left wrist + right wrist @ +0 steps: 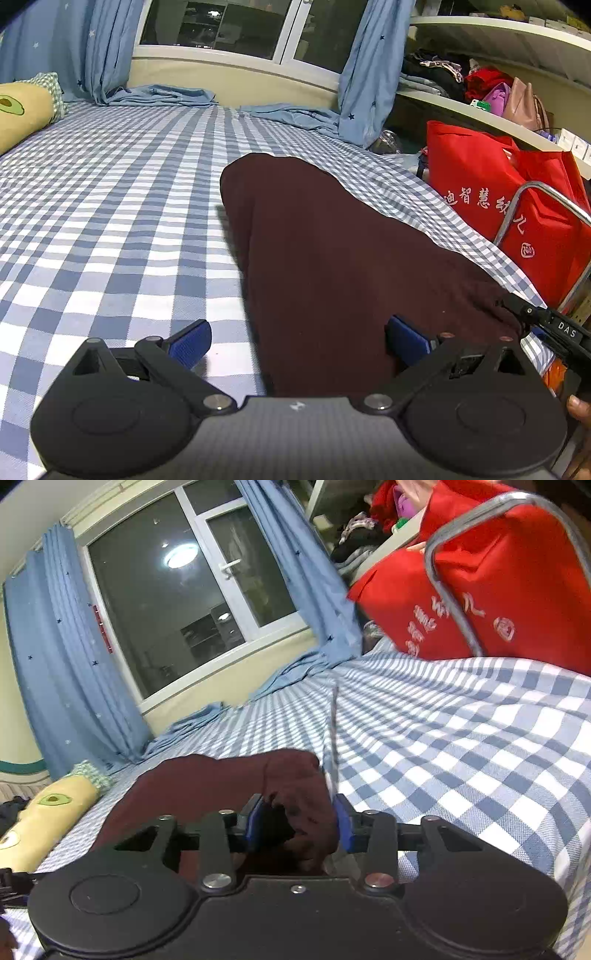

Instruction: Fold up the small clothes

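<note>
While dark maroon knit garment (351,258) lies on blue-white checked bedsheet (110,221), both tools sit at its near end.
L gripper (299,341) spread wide, holding nothing, near edge btwn fingers; R gripper (297,821) pinches bunched corner w/ blue pads (342,821).

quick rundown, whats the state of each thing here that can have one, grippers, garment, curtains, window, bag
left gripper: open, straddling the garment's near edge
right gripper: shut on the garment
dark maroon knit garment: lying lengthwise on the blue and white checked bed sheet, one end bunched between the right gripper's pads
light blue star-print curtains: drawn aside
white-framed window: closed
red fabric bag: upright beside the bed
</note>
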`<control>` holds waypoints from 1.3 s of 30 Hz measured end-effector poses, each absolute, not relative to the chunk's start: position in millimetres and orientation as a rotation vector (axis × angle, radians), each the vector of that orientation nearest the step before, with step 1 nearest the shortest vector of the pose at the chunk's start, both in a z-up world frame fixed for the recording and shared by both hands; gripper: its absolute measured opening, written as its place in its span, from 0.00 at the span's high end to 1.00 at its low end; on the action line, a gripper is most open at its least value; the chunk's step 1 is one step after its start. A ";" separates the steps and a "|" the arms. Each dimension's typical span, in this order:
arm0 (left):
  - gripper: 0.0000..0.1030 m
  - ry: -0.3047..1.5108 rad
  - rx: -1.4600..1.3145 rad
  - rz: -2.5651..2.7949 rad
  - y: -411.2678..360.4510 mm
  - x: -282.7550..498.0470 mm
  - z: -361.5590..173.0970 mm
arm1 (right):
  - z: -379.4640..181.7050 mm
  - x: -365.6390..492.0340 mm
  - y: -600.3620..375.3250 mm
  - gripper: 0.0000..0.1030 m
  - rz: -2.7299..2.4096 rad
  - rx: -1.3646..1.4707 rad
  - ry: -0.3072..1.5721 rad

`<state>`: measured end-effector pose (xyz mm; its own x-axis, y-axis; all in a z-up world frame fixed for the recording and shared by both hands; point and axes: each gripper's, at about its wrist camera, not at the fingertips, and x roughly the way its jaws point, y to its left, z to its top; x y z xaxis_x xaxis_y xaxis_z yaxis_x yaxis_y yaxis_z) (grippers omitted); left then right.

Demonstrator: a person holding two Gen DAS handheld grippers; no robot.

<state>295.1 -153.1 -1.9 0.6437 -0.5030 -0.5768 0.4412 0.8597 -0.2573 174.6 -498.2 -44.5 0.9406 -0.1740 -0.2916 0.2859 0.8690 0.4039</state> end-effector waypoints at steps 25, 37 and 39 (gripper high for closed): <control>0.01 0.689 -0.109 -0.502 -153.4 301.9 18.4 | -16.7 226.0 -550.3 0.10 0.128 0.362 0.387; 0.00 0.666 0.055 -0.526 -183.1 300.8 14.6 | -21.5 302.1 -559.7 0.10 0.238 0.347 0.522; 0.00 0.676 0.036 -0.530 -180.2 300.9 9.9 | -21.6 307.8 -560.8 0.10 0.260 0.368 0.517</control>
